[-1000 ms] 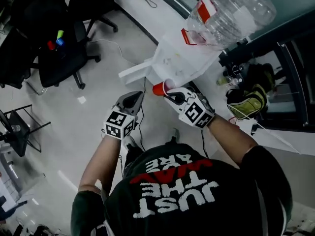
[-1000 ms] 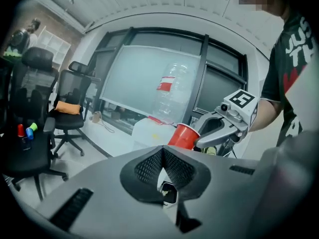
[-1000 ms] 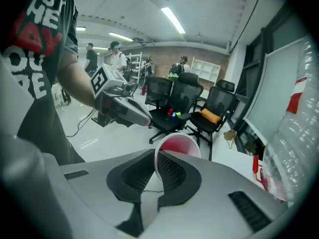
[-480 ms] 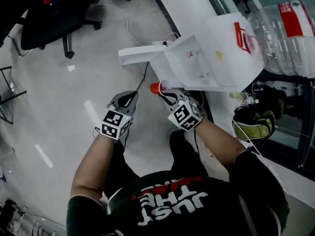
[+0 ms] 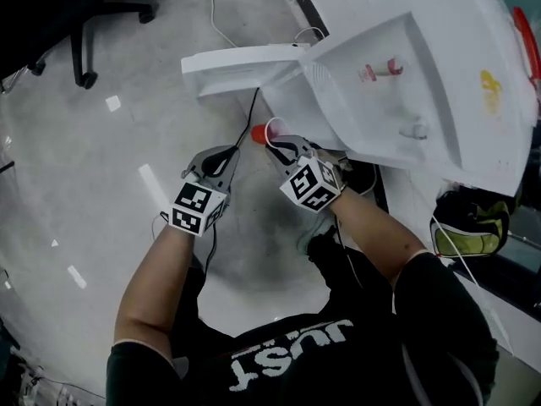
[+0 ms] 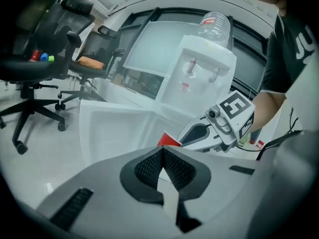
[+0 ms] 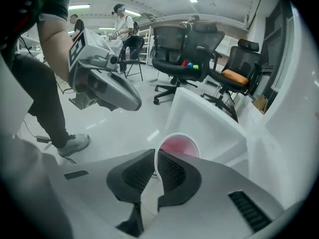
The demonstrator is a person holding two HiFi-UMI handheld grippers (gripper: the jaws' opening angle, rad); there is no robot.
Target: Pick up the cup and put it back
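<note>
A red cup [image 5: 260,132] with a white rim hangs low in front of the white water dispenser [image 5: 423,83]. My right gripper [image 5: 272,142] is shut on the cup's rim. In the right gripper view the wall of the cup [image 7: 179,146] sits pinched between the jaws of the right gripper [image 7: 157,159], its pink inside facing up. My left gripper [image 5: 226,155] hovers just left of it, shut, with nothing held. The left gripper view shows the left gripper [image 6: 162,151] with its pads meeting, and the cup [image 6: 169,140] and right gripper [image 6: 219,126] just beyond.
The dispenser's lower door [image 5: 245,57] stands open over the pale floor, with the door panel [image 7: 209,118] right behind the cup. A black cable [image 5: 245,134] runs down the floor. Office chairs [image 7: 184,59] stand further off. A yellow-black bag [image 5: 473,222] lies at right.
Both grippers have sunk together toward the floor with the cup still in the right one. The head view has dropped too; the big bottle has left it.
</note>
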